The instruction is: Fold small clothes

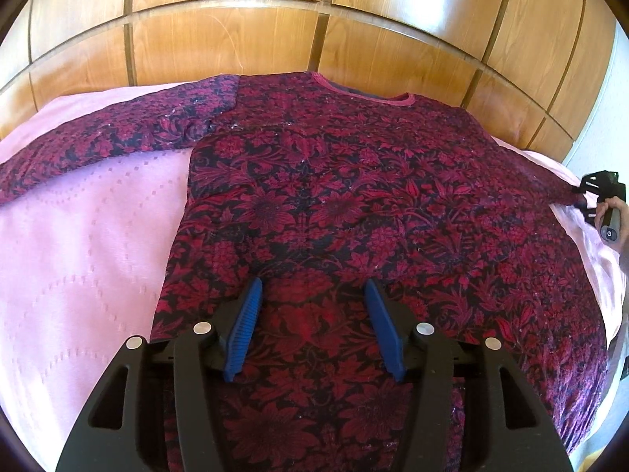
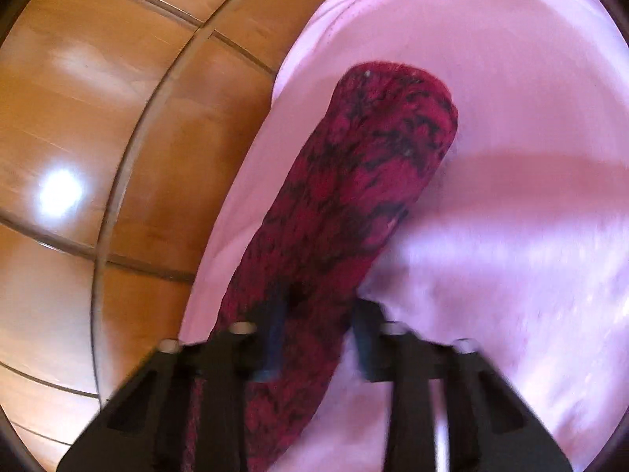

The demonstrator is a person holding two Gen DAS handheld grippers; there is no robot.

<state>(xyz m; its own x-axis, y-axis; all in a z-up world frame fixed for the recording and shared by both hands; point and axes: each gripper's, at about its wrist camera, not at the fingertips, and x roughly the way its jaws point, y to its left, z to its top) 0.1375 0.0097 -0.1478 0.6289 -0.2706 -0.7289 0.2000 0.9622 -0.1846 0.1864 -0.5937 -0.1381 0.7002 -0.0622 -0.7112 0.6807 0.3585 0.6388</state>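
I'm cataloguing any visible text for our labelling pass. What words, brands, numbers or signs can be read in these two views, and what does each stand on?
No words, brands or numbers can be read in either view.
One small round white symbol on the grey handle of the right gripper: a sign only, too small to read.
The floral top, pink bedspread and wooden headboard carry pattern only, no text.
The right wrist view is blurred; nothing legible there.

No readable words, brands or numbers appear anywhere; a tiny white mark on a handle stays illegible.
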